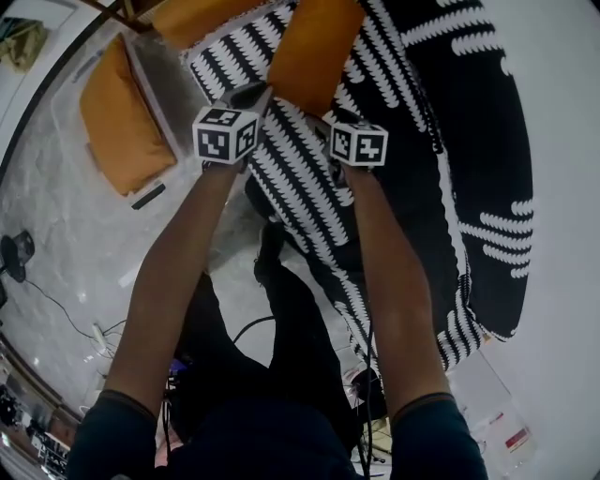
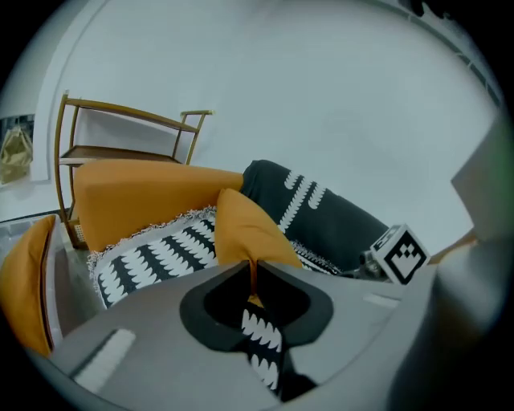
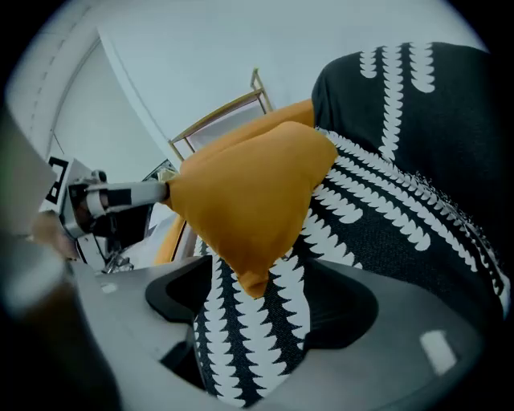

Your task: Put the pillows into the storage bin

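Note:
An orange pillow (image 1: 314, 52) lies on the black-and-white patterned cover (image 1: 412, 187) of the couch. My left gripper (image 1: 255, 94) is shut on the pillow's near left corner; in the left gripper view the orange corner (image 2: 250, 269) is pinched between the closed jaws. My right gripper (image 1: 323, 122) stands open at the pillow's near right corner, and in the right gripper view that corner (image 3: 255, 281) hangs in the gap without the pads pressing on it. A second orange pillow (image 1: 122, 117) lies in the clear storage bin (image 1: 150, 84) on the floor at the left. A third one (image 1: 202, 14) leans at the couch's far end.
A wooden shelf rack (image 2: 128, 136) stands against the wall behind the couch. Cables (image 1: 56, 309) and a small black fan (image 1: 14, 253) lie on the marble floor at the left. The person's legs are under the arms. A white box (image 1: 506, 422) sits at the lower right.

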`<state>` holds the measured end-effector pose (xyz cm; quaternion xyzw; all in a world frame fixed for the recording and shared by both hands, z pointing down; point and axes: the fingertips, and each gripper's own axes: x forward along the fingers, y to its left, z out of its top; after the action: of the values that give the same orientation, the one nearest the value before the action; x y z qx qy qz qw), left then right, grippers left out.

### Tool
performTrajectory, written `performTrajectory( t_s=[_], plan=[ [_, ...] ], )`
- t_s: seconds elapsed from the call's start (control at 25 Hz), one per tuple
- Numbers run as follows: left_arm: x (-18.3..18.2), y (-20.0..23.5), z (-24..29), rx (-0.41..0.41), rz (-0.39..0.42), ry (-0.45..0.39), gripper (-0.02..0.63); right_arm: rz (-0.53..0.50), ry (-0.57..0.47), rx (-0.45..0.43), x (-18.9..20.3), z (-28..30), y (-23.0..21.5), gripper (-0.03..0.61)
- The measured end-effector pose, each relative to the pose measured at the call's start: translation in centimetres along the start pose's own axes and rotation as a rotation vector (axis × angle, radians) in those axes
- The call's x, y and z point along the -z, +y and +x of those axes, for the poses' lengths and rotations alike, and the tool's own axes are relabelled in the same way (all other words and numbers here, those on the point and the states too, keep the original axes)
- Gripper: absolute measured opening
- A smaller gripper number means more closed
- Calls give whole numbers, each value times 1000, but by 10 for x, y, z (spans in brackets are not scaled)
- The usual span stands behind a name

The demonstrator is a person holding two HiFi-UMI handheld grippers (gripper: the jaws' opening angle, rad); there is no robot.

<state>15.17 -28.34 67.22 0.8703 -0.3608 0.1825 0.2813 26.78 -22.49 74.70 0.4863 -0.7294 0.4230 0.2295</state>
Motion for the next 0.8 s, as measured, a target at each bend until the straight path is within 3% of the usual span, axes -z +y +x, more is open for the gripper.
performTrajectory(
  t_s=[0.24,0.28,0.32,0.52,0.8],
  plan=[
    [-85,-32,-13,72,-26,-123,23,-123,-73,-20,-55,-16,24,339],
    [-101,-34,-17,73,-24,-149,23,-157,-98,-40,-69,-17,35,313],
    [-113,-31,-23,70,-19,-173,23,-186,-126,-58,-80,-16,50,233],
    [-118,14,-95,41,-27,-250,23,-241,-215,-52,-84,0,136,106],
    [-136,81,-187,-28,-30,-320,23,-339,-242,-80,-103,12,241,87]
  ],
)
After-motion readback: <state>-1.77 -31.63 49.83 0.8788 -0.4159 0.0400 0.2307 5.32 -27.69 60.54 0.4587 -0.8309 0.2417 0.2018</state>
